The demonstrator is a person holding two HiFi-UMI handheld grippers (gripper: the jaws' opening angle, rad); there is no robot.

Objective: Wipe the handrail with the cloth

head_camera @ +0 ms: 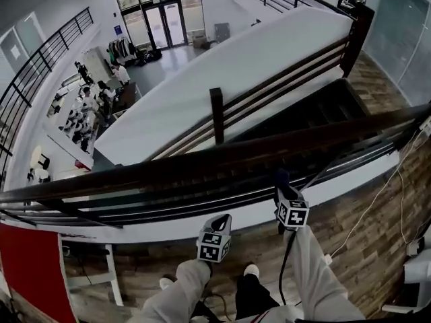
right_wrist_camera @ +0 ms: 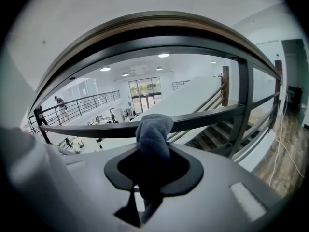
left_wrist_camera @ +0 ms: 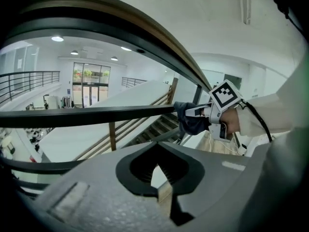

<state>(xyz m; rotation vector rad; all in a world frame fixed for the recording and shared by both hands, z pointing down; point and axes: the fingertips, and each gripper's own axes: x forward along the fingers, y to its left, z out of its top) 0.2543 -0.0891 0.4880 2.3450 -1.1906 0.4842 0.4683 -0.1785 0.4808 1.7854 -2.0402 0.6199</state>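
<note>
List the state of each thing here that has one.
Handrail: top bare, neither claw on it.
Cloth: bunched, clamped, poking up under the handrail; contact unclear.
Right claw: shut on the cloth.
Left claw: shut, empty.

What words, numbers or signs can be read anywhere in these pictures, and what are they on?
No text is legible in any view.
Blue sign beside the glass doors: too small to read.
Marker cubes: only black-and-white square patterns, no letters or numbers.
</note>
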